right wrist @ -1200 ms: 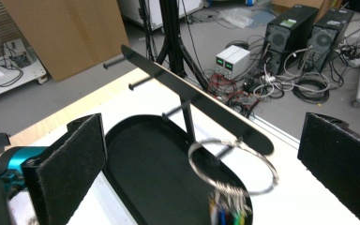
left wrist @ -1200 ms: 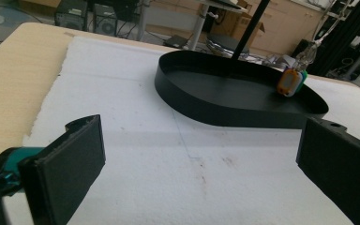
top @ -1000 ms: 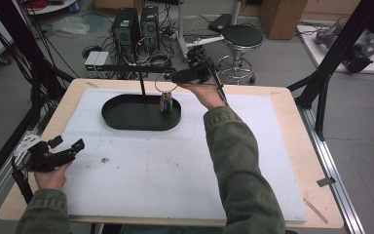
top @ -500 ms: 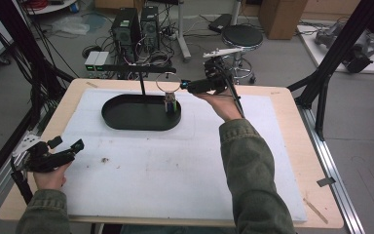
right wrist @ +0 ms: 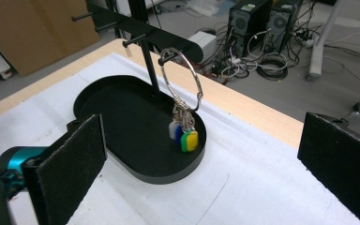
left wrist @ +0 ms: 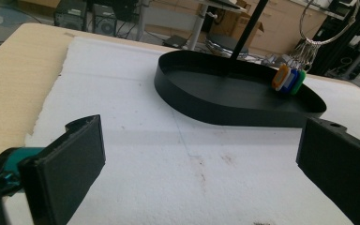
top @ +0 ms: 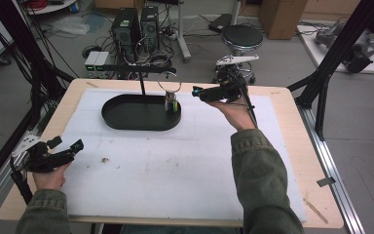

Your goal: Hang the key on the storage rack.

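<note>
A wooden table [top: 292, 146] with a white foam sheet [top: 175, 170] over it stands on a grey floor [top: 365, 126]. Beyond its far edge, toward 12 o'clock, a black stool [top: 242, 37] sits beside two computer towers [top: 135, 25] and a tangle of cables [top: 148, 56] at 11 o'clock. Cardboard boxes [top: 278, 12] stand at 1 o'clock, and black frame posts [top: 338, 51] rise at 2 o'clock.
</note>
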`<state>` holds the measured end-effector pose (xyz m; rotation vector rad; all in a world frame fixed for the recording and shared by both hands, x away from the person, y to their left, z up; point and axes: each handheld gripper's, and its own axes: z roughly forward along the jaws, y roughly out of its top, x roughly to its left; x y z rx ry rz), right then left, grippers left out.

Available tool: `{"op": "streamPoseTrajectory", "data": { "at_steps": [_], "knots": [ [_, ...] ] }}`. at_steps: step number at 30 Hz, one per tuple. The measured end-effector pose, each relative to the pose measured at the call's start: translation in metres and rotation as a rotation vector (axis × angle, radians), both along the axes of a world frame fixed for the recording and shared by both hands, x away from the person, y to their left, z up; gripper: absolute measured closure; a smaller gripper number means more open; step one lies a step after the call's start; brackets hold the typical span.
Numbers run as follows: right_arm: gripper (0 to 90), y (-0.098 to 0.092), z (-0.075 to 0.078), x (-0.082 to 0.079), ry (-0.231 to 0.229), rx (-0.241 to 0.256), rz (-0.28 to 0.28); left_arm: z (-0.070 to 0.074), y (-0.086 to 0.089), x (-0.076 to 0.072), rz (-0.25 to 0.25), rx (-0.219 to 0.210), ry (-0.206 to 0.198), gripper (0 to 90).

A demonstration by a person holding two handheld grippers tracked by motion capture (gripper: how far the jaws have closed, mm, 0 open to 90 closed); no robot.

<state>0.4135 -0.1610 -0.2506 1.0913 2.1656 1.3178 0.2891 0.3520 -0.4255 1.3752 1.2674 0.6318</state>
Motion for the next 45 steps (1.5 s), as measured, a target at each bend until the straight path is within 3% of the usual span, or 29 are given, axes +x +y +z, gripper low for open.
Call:
{"op": "streamPoseTrajectory", "data": {
  "at_steps": [9, 23, 41, 45],
  "knots": [
    [0.4, -0.012, -0.019, -0.019, 0.010, -0.038, -0.035, 0.001, 0.000, -0.001, 0.005, 0.008, -0.001, 1.8],
    [0.4, -0.039, -0.050, -0.044, 0.006, -0.005, -0.070, 0.001, -0.002, -0.003, 0.009, 0.045, -0.013, 1.9],
    [0.4, -0.062, -0.067, -0.073, -0.042, 0.002, -0.104, 0.003, -0.002, -0.006, 0.024, 0.049, -0.056, 1.8],
    [0.4, -0.069, -0.075, -0.084, -0.045, 0.022, -0.117, 0.003, -0.002, -0.006, 0.023, 0.050, -0.058, 1.8]
  ]
}}
